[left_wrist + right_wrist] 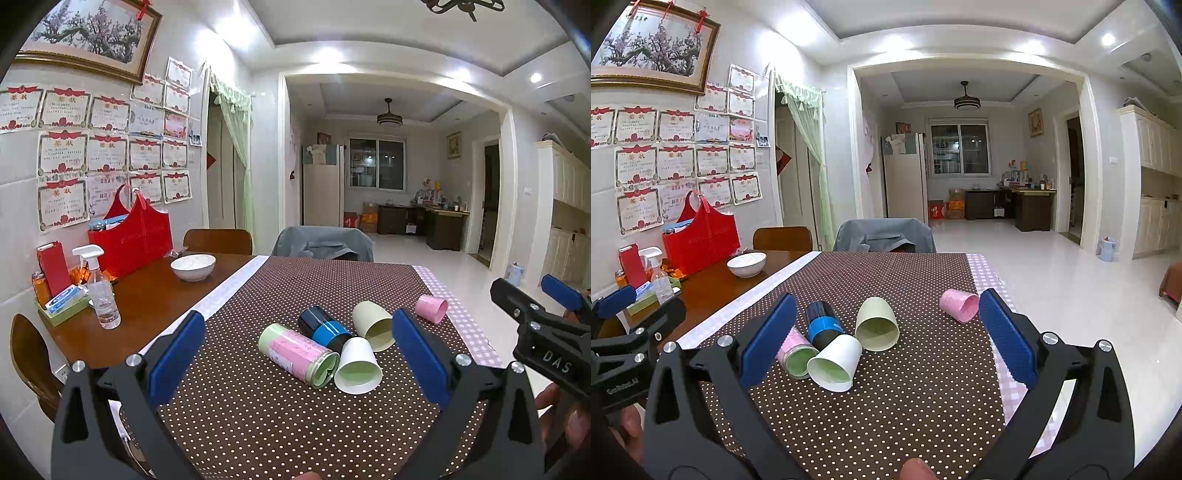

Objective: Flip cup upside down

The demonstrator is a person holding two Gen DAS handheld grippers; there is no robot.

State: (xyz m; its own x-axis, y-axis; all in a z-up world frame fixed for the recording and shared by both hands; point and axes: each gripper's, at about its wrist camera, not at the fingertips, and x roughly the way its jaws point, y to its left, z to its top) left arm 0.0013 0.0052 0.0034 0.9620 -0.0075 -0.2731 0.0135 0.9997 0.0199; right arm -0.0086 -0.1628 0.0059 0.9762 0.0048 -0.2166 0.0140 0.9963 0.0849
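Several cups lie on their sides on the brown dotted tablecloth: a white cup, a cream cup, a pink cup, a black and blue cup and a pink-labelled green tumbler. My left gripper is open and empty, held above the table in front of the cluster. My right gripper is open and empty, also short of the cups. It also shows at the right of the left wrist view.
A white bowl, a spray bottle, a red bag and a tray of small items stand on the bare wood at the left. Chairs stand at the far edge. A pink checked cloth covers the right edge.
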